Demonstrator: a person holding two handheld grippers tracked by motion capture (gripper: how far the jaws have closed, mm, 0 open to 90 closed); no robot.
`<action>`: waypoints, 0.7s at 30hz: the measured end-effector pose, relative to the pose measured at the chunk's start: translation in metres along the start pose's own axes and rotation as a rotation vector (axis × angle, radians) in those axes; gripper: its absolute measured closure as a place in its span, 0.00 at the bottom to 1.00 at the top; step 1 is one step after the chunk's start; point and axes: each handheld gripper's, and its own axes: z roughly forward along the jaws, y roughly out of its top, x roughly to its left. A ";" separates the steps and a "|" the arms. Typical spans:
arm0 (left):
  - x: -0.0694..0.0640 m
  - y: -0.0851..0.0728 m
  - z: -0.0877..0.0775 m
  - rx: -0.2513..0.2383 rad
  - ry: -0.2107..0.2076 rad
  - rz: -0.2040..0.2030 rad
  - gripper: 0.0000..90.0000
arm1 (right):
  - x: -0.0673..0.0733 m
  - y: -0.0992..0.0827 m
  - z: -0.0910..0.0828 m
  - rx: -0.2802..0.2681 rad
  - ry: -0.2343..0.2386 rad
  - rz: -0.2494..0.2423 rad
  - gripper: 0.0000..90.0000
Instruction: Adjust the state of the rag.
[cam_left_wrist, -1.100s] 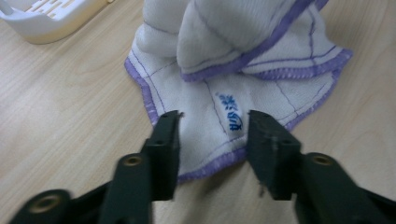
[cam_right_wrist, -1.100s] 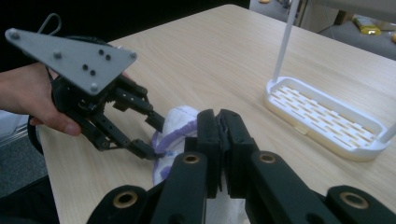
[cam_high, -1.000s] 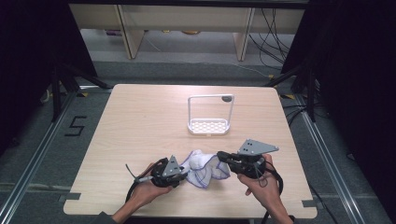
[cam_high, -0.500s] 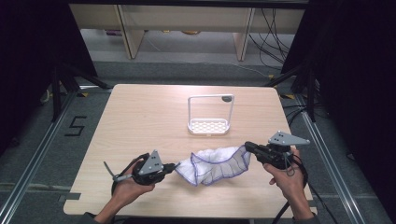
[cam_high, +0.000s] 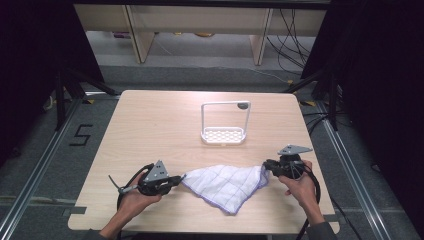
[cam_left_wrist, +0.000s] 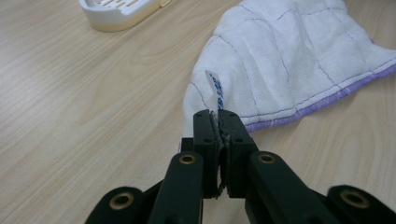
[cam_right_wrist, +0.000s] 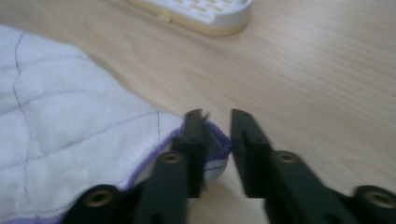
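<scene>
Holding the cloth (cam_high: 227, 183) stretched left to right across the near half of the table (cam_high: 150, 125), I've got one gripper at each end of it, so its long axis runs straight between my two hands. My left gripper (cam_high: 176, 179) has its jaws pressed together on the cloth's left corner; in the left gripper view the black jaws meet on the fabric right by a small white label with blue print (cam_left_wrist: 215, 88), and the cloth fans away from the tips to the far right. My right gripper (cam_high: 266, 165) sits at the opposite corner, and here the jaws stand apart: in the right gripper view the purple-stitched corner (cam_right_wrist: 217, 140) lies against the left jaw with a clear gap to the other one, so it looks as if that corner is loose, though the blur close in makes me less than sure. The cloth is soft white woven stuff, quilted by thin dark grid lines, edged in purple thread, lying mostly flat with a point hanging towards the near edge. Beyond it, well apart toward the far side, stands a white plastic rack (cam_high: 223, 125) with a slotted base and a tall hoop frame. Pale wood-grain tabletop, matte. Neither hand is nearer; the cloth lies between them.
</scene>
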 end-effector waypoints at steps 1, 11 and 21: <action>-0.003 -0.001 -0.001 -0.020 0.005 -0.021 0.96 | 0.004 0.003 -0.006 -0.002 -0.012 0.029 0.68; -0.005 -0.002 -0.007 0.006 -0.004 0.006 0.95 | 0.094 0.011 -0.029 -0.022 0.205 -0.126 0.59; -0.008 -0.002 -0.009 0.007 -0.009 0.001 0.95 | 0.142 -0.028 -0.004 0.115 0.291 -0.226 0.62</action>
